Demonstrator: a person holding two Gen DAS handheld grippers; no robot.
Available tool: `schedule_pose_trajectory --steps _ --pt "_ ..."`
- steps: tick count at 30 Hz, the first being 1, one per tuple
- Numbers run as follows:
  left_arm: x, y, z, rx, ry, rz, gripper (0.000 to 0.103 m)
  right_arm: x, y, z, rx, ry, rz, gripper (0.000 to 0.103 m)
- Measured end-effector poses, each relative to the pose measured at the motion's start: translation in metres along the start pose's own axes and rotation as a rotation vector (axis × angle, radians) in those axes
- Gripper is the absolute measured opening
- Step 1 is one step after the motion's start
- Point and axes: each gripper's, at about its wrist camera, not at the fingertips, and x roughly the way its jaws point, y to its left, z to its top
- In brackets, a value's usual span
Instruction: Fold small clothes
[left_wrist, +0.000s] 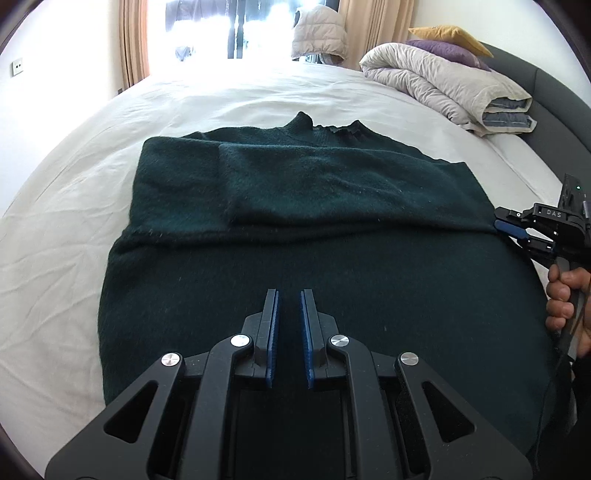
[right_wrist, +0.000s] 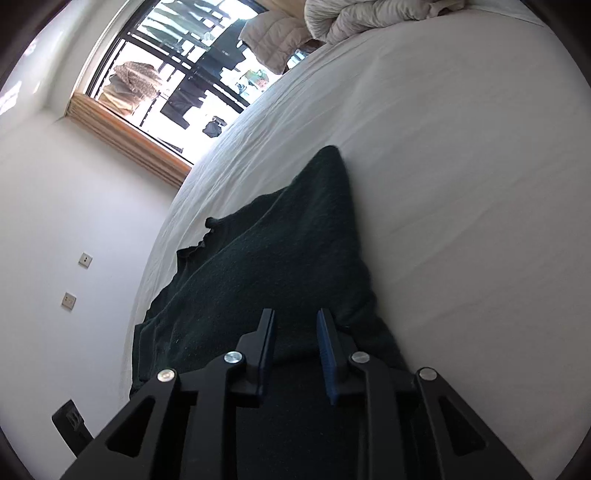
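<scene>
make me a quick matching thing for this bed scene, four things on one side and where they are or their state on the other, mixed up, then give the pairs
Things
1. dark green sweater
2. left gripper
3. right gripper
4. rolled duvet

Places or states
A. at the sweater's right edge, fingers apart
B. at the head of the bed, under a purple cushion
C. spread on the white sheet, one sleeve folded across the chest
D. over the sweater's lower body, fingers slightly apart, holding nothing

Pairs: 1-C, 2-D, 3-A, 4-B
</scene>
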Motion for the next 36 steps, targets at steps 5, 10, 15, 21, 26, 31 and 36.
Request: schedule_pose_trajectory --steps 5,10,15,21,26,31,36 --pt "-0.046 -0.002 -0.053 0.043 -0.025 -0.033 0.011 -0.074 0.027 -0.018 -0.154 -0.153 -0.114 0.055" --pt "-0.095 0.004 -0.109 0.074 -0.057 -0.081 0.060 -0.136 0.081 -0.070 -0.429 -0.326 -0.196 0.084" --pt "-0.150 0.012 -0.143 0.124 -0.188 -0.067 0.079 -0.177 0.123 -0.121 -0.604 -0.513 -0.264 0.103" --pt "-0.184 0.000 -0.172 0.394 -0.280 0.073 0.086 -0.187 0.143 -0.140 -0.613 -0.510 -0.277 0.103" --pt "-0.198 -0.014 -0.201 0.615 -0.316 0.169 0.093 -0.195 0.145 -0.159 -0.617 -0.491 -0.262 0.103" --pt "-0.202 -0.028 -0.244 0.904 -0.259 0.164 0.094 -0.197 0.147 -0.183 -0.673 -0.464 -0.260 0.103" --pt "-0.183 -0.018 -0.306 1.260 -0.193 0.299 0.095 -0.192 0.144 -0.193 -0.659 -0.436 -0.226 0.103"
